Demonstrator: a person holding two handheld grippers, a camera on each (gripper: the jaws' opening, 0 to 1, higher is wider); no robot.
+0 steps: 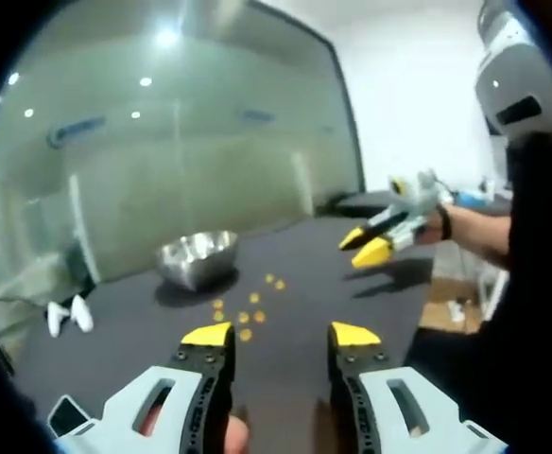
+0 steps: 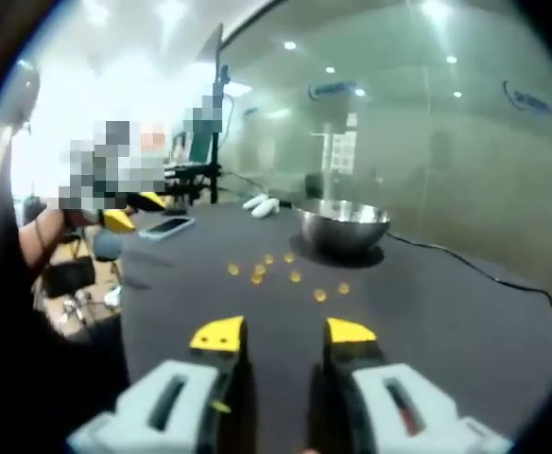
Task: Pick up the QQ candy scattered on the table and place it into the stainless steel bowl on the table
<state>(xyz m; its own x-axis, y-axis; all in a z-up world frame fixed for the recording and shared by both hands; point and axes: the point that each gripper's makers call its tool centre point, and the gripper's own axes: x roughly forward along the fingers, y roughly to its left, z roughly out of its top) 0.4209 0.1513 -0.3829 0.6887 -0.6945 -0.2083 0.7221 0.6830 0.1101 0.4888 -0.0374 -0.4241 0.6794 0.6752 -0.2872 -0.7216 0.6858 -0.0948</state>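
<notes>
Left gripper view: my left gripper [image 1: 281,336] has its jaws wide apart and holds nothing. The QQ candy [image 1: 246,317] lies scattered on the dark table [image 1: 134,331] just ahead of its tips, the stainless steel bowl [image 1: 197,256] beyond to the left. My right gripper [image 1: 370,244] hangs off to the right, tips close together.

Right gripper view: my right gripper's jaws stand parted and empty, candy ahead, bowl behind it. I judge nothing collected yet. A phone [image 2: 167,225] and cable [image 2: 465,267] lie clear of the path.

Dark table [image 2: 465,322], steel bowl [image 2: 343,225], scattered candies [image 2: 285,274], phone [image 2: 167,226]
</notes>
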